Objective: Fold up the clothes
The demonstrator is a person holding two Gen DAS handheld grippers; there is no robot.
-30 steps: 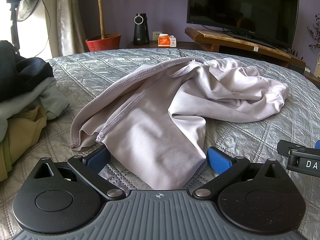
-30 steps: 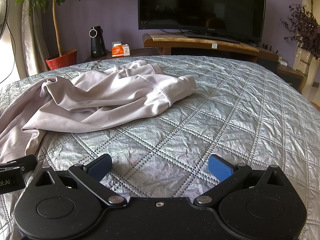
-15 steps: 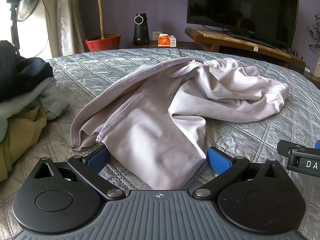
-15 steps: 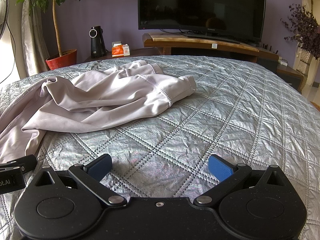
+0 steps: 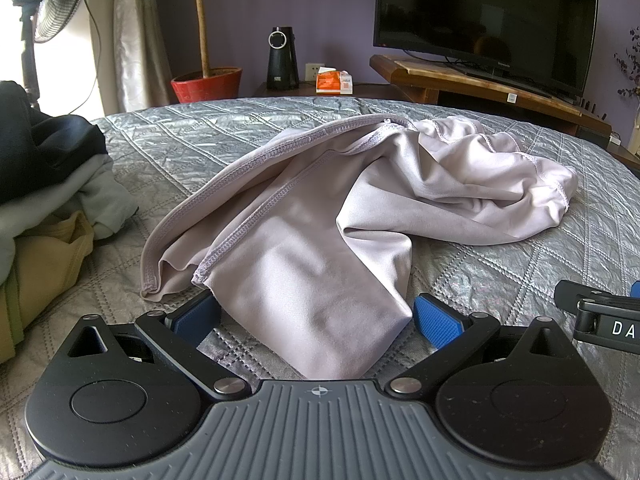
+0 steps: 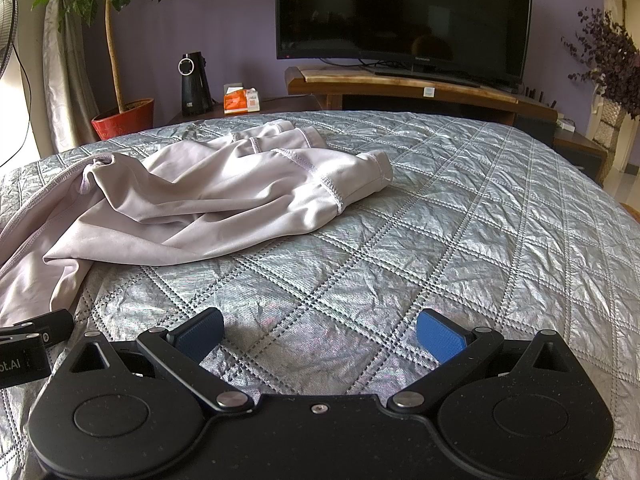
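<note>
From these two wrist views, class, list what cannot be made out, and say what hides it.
- Pale garment: its near end passes under the left gripper body in the left wrist view; its type is lost in crumples.
- Clothes pile: cut off by that view's left edge.
- Orange box: print too small, both views.
- Right gripper: open over bare quilt.

The garment [image 5: 360, 216] is lying on the bed [image 6: 460, 220] with 1 end between the left gripper's [image 5: 316, 316] spread fingers — a clothes pile [image 5: 44, 208] is sitting left, the right gripper [image 6: 320, 332] hovering right, a TV [image 6: 404, 12] standing behind.
</note>
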